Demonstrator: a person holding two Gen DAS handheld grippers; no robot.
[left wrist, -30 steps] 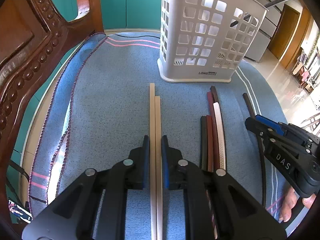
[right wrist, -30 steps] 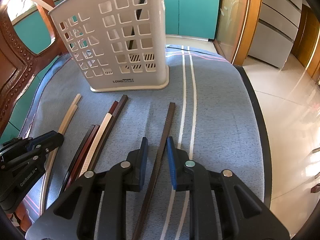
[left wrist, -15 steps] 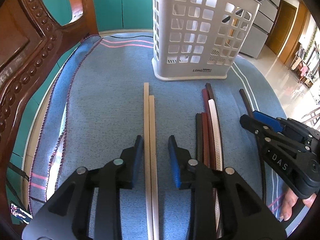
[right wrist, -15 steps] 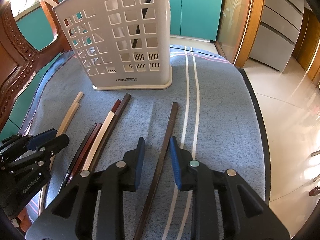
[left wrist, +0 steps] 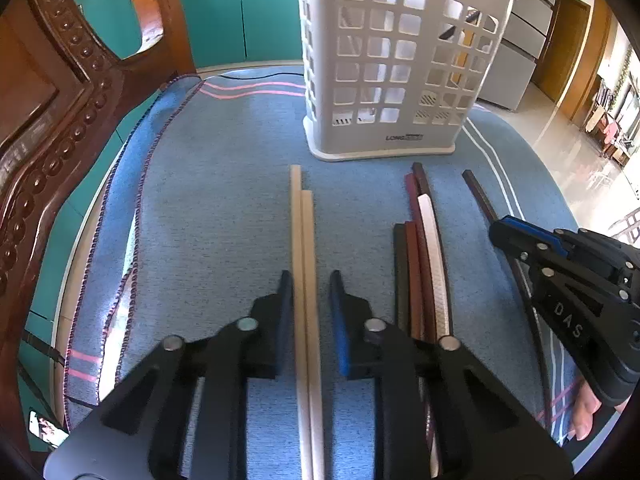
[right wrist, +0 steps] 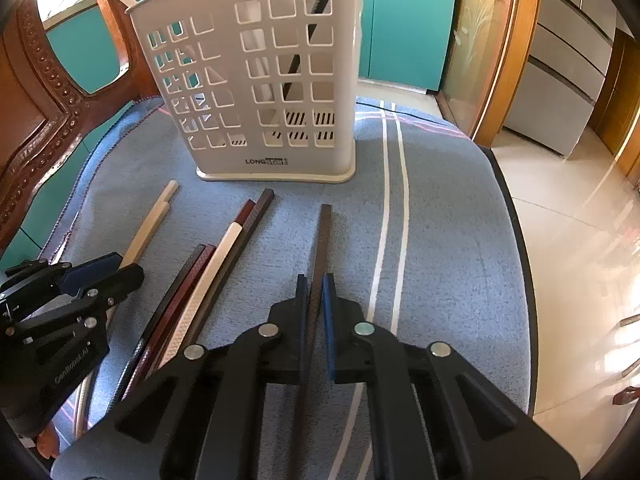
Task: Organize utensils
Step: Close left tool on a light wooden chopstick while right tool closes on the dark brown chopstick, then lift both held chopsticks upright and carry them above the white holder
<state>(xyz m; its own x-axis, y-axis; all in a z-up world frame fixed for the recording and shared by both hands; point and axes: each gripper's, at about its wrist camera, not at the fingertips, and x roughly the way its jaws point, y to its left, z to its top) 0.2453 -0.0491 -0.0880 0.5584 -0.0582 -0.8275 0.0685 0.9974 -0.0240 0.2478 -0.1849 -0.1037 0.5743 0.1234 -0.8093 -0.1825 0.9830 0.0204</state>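
Observation:
A white slotted utensil basket (left wrist: pixel 396 64) stands upright on a blue cloth (left wrist: pixel 224 208); it also shows in the right wrist view (right wrist: pixel 260 80). Two cream chopsticks (left wrist: pixel 304 240) lie side by side between the fingers of my left gripper (left wrist: pixel 310 308), which is open around them, its left finger close against them. A bundle of dark, red-brown and white chopsticks (left wrist: pixel 422 264) lies to their right. My right gripper (right wrist: pixel 314 308) is shut on a single dark chopstick (right wrist: pixel 324 236) lying on the cloth.
A carved wooden chair back (left wrist: pixel 52 92) rises at the left edge. Teal cabinets (left wrist: pixel 240 8) stand behind. The table edge and tiled floor (right wrist: pixel 572 216) are on the right. A dark chopstick and a cream one stand inside the basket.
The right gripper's fingers closed onto the dark chopstick. The left gripper opened wider half a second ago and has narrowed a little around the cream pair.

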